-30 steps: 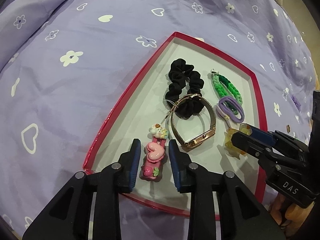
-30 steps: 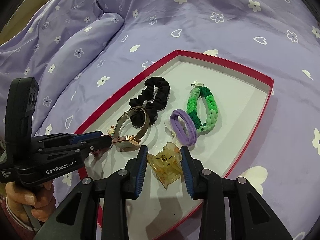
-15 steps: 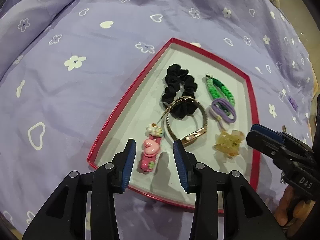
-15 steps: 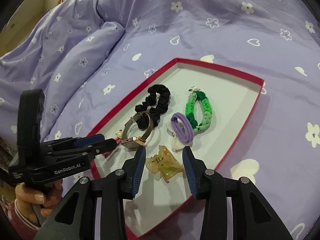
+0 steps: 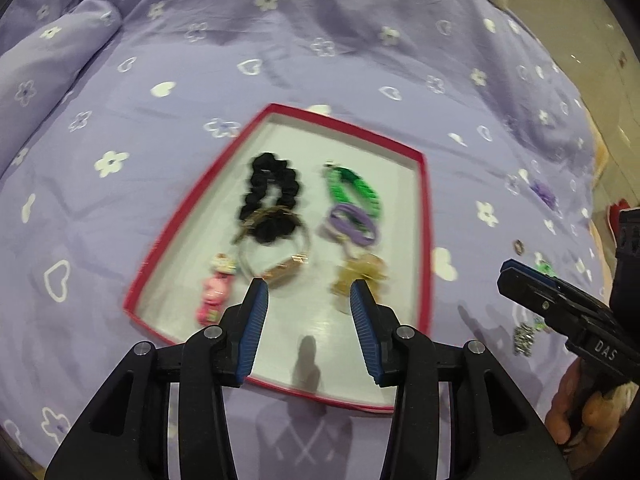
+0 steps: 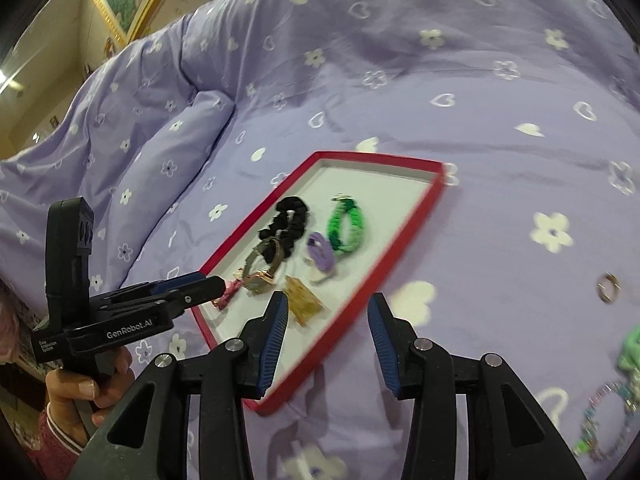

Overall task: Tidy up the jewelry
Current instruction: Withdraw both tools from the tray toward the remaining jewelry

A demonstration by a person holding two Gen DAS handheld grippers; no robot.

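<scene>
A red-rimmed white tray (image 5: 426, 216) lies on the purple bedspread. In it lie a black scrunchie (image 5: 272, 192), a rose-gold watch (image 5: 280, 268), a pink hair clip (image 5: 214, 296), a green braided band (image 5: 354, 190), a purple hair tie (image 5: 354, 226) and an amber claw clip (image 5: 358, 276). My left gripper (image 5: 308, 300) is open and empty above the tray's near end. My right gripper (image 6: 326, 314) is open and empty over the tray's near right rim (image 6: 400, 248). The claw clip (image 6: 304, 300) lies just left of it.
Loose pieces lie on the bedspread right of the tray: a small ring (image 6: 608, 286), a green item (image 6: 630, 346) and a beaded chain (image 6: 600, 428). In the left wrist view a ring (image 5: 519, 245) and a chain (image 5: 524, 336) show near the right gripper's body (image 5: 560, 312).
Both grippers have opened wide and pulled back and up from the tray. The pink clip and the claw clip stay lying in the tray. The right gripper has swung right.
</scene>
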